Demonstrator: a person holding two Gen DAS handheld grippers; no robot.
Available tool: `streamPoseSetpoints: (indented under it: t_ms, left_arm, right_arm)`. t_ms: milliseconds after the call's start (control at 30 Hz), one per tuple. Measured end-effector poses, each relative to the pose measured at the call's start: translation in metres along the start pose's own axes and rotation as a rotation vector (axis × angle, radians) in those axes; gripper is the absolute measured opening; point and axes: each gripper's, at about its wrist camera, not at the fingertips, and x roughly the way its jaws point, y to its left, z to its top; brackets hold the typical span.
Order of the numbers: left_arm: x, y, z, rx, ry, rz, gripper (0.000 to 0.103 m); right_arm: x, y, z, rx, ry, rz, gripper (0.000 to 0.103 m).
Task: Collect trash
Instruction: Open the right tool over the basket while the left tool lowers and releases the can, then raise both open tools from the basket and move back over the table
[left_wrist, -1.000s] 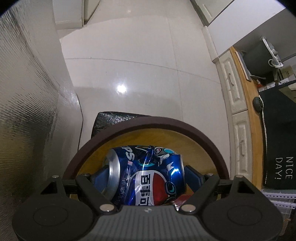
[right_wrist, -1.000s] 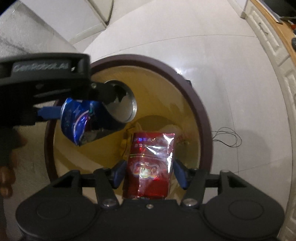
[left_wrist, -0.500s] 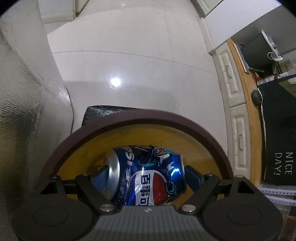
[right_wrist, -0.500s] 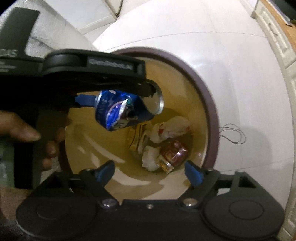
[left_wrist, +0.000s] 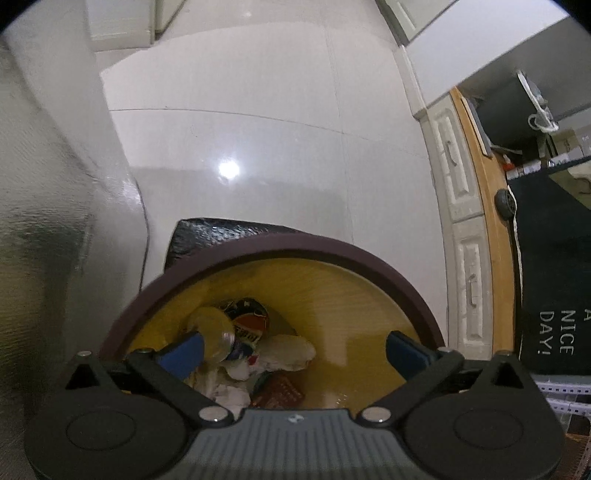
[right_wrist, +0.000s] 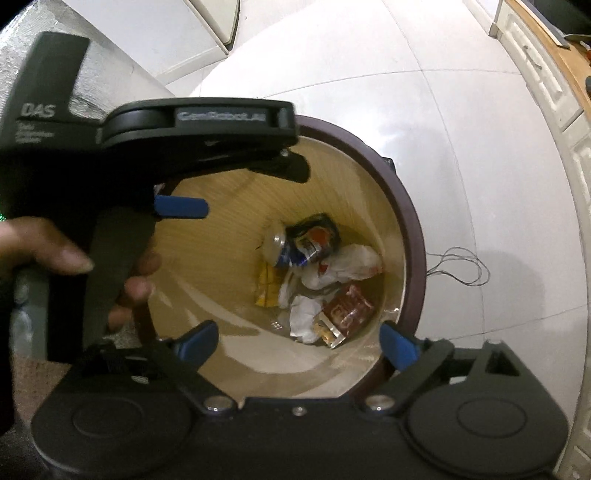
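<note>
A round bin with a dark brown rim (left_wrist: 332, 254) (right_wrist: 402, 206) and yellow inside stands on the floor below both grippers. At its bottom lie the blue Pepsi can (right_wrist: 306, 240) (left_wrist: 240, 325), a red snack packet (right_wrist: 347, 306) (left_wrist: 280, 387), crumpled white paper (right_wrist: 343, 266) (left_wrist: 284, 354) and a yellow wrapper (right_wrist: 267, 288). My left gripper (left_wrist: 295, 354) is open and empty over the bin; it also shows in the right wrist view (right_wrist: 181, 206), held by a hand. My right gripper (right_wrist: 299, 343) is open and empty over the bin.
White tiled floor (left_wrist: 258, 147) surrounds the bin. A silver foil-covered surface (left_wrist: 44, 221) rises at the left. White cabinet drawers (left_wrist: 465, 258) and a wooden counter edge (left_wrist: 491, 221) run along the right. A thin wire (right_wrist: 461, 266) lies on the floor beside the bin.
The right gripper opened and the red packet fell into the bin. Then the left gripper opened and the Pepsi can dropped to the bin's bottom.
</note>
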Motion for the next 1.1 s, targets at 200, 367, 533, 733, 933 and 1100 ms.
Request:
streamPoseSetpoints:
  t_ms: [200, 367, 533, 733, 933, 1100]
  left_arm:
    - [-0.033, 0.002, -0.01, 0.038, -0.02, 0.04, 0.103]
    - [-0.059, 0.007, -0.022, 0.022, -0.022, 0.063, 0.103]
    - [-0.089, 0.007, -0.036, 0.037, -0.036, 0.092, 0.103]
    - [-0.117, 0.003, -0.057, 0.067, -0.053, 0.116, 0.103]
    - [-0.142, 0.0, -0.077, 0.063, -0.046, 0.134, 0.103]
    - [-0.164, 0.0, -0.091, 0.055, -0.065, 0.142, 0.103]
  right_arm:
    - [-0.014, 0.002, 0.0, -0.021, -0.008, -0.018, 0.096]
    - [-0.031, 0.005, -0.003, -0.039, -0.023, -0.027, 0.1]
    - [-0.047, 0.005, -0.009, -0.052, -0.054, -0.04, 0.101]
    - [-0.074, 0.0, -0.012, -0.049, -0.082, -0.05, 0.103]
    - [-0.098, 0.001, -0.022, -0.069, -0.102, -0.088, 0.103]
    - [-0.111, 0.001, -0.033, -0.081, -0.121, -0.086, 0.103]
